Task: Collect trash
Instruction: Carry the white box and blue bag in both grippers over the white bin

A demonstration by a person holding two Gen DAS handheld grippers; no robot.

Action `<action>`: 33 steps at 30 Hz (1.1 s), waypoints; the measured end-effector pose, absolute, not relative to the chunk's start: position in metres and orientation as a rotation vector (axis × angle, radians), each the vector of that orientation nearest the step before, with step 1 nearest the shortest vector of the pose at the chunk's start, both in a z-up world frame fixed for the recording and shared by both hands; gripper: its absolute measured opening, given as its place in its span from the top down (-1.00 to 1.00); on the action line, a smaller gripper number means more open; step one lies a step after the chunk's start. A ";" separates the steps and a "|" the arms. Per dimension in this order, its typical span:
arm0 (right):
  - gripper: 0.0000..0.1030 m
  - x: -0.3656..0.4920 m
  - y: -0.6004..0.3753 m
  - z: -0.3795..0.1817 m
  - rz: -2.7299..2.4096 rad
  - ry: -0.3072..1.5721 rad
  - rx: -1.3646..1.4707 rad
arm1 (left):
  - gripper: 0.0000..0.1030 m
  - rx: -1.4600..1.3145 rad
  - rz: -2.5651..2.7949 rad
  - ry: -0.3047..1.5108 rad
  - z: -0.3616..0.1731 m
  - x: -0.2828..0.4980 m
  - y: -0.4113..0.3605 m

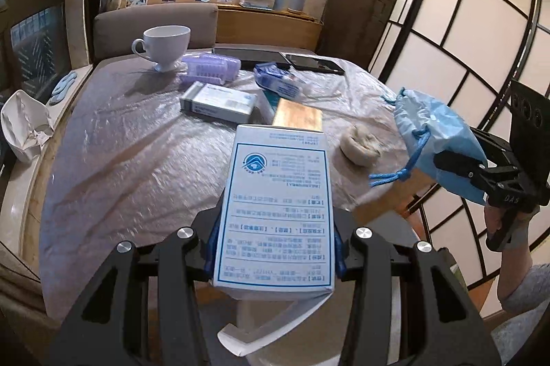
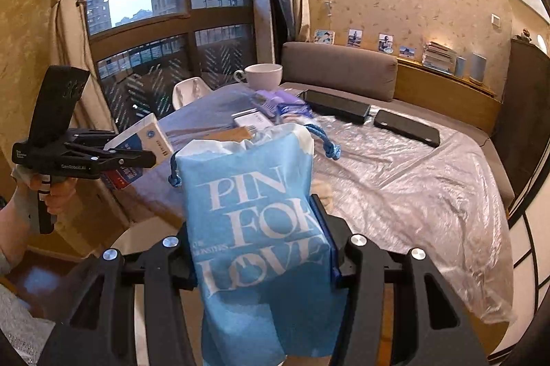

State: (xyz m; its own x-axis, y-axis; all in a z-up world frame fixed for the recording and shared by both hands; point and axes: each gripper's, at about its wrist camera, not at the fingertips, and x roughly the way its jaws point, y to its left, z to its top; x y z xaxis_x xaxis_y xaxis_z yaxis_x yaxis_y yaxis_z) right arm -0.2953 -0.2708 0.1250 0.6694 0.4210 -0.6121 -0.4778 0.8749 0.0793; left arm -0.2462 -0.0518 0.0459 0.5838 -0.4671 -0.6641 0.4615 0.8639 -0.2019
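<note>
Cardboard box (image 1: 278, 214), crinkly drawstring pouch (image 2: 257, 228)

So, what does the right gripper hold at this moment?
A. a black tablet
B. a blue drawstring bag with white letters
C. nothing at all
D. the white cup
B. In the right wrist view the right gripper has its jaws closed on the blue drawstring bag, while the white cup stands far back on the table.
</note>
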 end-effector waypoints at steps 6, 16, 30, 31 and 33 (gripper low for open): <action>0.02 -0.317 -0.267 0.114 0.533 0.706 -0.095 | 0.06 0.020 -0.528 0.787 0.039 -0.267 -0.060; 0.01 -0.334 -0.257 0.094 0.564 0.770 -0.084 | 0.06 0.057 -0.526 0.807 0.026 -0.288 -0.074; 0.01 -0.356 -0.245 0.081 0.584 0.831 -0.138 | 0.06 0.125 -0.547 0.851 0.010 -0.306 -0.085; 0.01 -0.356 -0.244 0.081 0.583 0.834 -0.140 | 0.06 0.131 -0.548 0.853 0.009 -0.308 -0.086; 0.01 -0.356 -0.244 0.078 0.581 0.843 -0.142 | 0.06 0.144 -0.553 0.858 0.006 -0.310 -0.089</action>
